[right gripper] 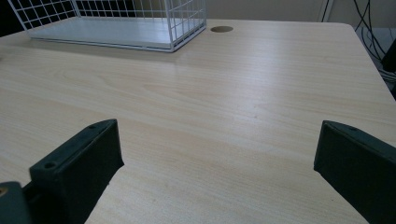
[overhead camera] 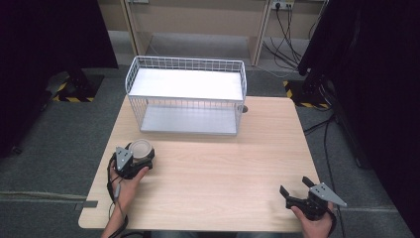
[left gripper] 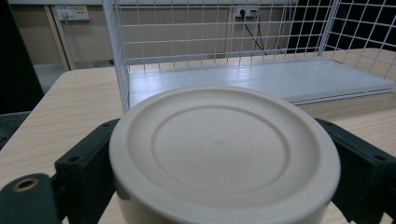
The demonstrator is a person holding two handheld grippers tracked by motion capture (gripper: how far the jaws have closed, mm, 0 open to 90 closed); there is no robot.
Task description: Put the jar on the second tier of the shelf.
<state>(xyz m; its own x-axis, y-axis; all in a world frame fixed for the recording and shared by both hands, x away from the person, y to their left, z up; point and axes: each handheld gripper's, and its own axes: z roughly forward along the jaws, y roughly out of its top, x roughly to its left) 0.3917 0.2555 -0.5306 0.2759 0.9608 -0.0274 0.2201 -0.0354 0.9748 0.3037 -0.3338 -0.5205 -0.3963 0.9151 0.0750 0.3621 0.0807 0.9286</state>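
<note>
The left hand-held gripper (overhead camera: 140,154) has its two jaws clamped on a round cream container (left gripper: 224,154), flat ribbed face up, one jaw at each side. Just ahead of it stands a white wire basket (overhead camera: 186,94) on the desk (overhead camera: 223,173). The right hand-held gripper (overhead camera: 295,188) sits well apart, jaws spread wide over bare wood.
</note>
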